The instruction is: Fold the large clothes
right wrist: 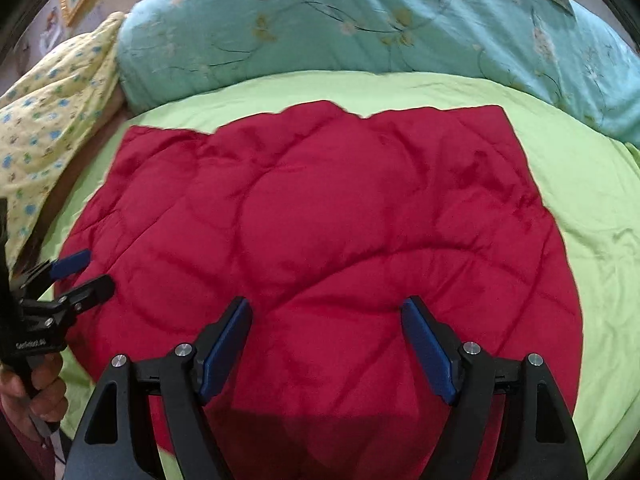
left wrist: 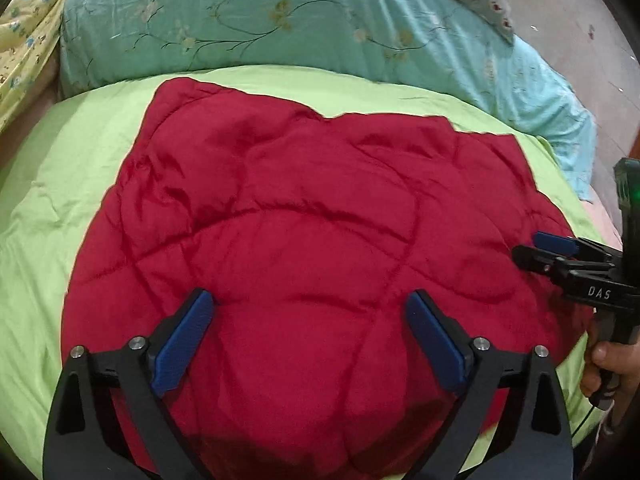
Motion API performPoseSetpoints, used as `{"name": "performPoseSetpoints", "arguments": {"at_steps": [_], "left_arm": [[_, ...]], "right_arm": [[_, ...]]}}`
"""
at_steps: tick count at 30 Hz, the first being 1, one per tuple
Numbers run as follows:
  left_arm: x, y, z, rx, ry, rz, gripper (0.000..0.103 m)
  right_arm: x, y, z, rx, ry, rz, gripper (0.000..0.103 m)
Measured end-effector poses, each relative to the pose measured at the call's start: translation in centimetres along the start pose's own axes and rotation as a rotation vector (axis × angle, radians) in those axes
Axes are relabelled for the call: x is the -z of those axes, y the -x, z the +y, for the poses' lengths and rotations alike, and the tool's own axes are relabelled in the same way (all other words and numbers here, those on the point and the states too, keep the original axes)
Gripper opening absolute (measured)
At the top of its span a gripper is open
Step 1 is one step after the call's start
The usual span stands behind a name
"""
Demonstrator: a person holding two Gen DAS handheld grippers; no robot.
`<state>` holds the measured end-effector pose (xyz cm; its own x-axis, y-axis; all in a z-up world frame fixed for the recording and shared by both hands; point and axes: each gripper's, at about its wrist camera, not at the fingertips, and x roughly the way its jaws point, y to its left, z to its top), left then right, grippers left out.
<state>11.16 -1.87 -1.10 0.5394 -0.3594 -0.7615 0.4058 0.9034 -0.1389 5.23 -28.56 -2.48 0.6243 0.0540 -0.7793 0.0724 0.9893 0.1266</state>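
We see one red jacket [left wrist: 304,216] flat on a green sheet [left wrist: 60,184], one teal quilt [left wrist: 248,16] behind. Our left gripper [left wrist: 310,344] and right gripper [right wrist: 326,346] hover above it, jaws apart, empty.

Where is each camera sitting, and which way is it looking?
Left wrist view: sits on the left tongs, looking down along their open blue fingers at the red quilted garment; the right tongs and the hand holding them show at the right edge.
Right wrist view: sits on the right tongs, also open, looking down at the same garment; the left tongs and their hand show at the left edge.
Both share: the garment, the green sheet under it and the teal flowered quilt behind.
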Motion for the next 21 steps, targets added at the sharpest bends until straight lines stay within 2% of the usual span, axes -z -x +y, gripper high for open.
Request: {"name": "performPoseSetpoints", "arguments": {"at_steps": [7, 10, 16, 21], "left_arm": [[-3.0, -3.1, 1.0, -0.094, 0.011, 0.040, 0.099], [-4.5, -5.0, 2.4, -0.137, 0.050, 0.067, 0.099], [-6.7, -7.6, 5.8, -0.161, 0.197, 0.105, 0.099], [-7.1, -9.0, 7.2, -0.158, 0.260, 0.123, 0.099]], "right_arm": [[-2.8, -2.3, -2.2, 0.068, -0.039, 0.014, 0.079], [-3.5, -3.3, -3.5, 0.083, -0.072, 0.011, 0.079], [-4.4, -4.5, -6.0, 0.090, -0.141, 0.010, 0.079], [-4.9, -5.5, -8.4, 0.068, -0.223, 0.022, 0.080]]}}
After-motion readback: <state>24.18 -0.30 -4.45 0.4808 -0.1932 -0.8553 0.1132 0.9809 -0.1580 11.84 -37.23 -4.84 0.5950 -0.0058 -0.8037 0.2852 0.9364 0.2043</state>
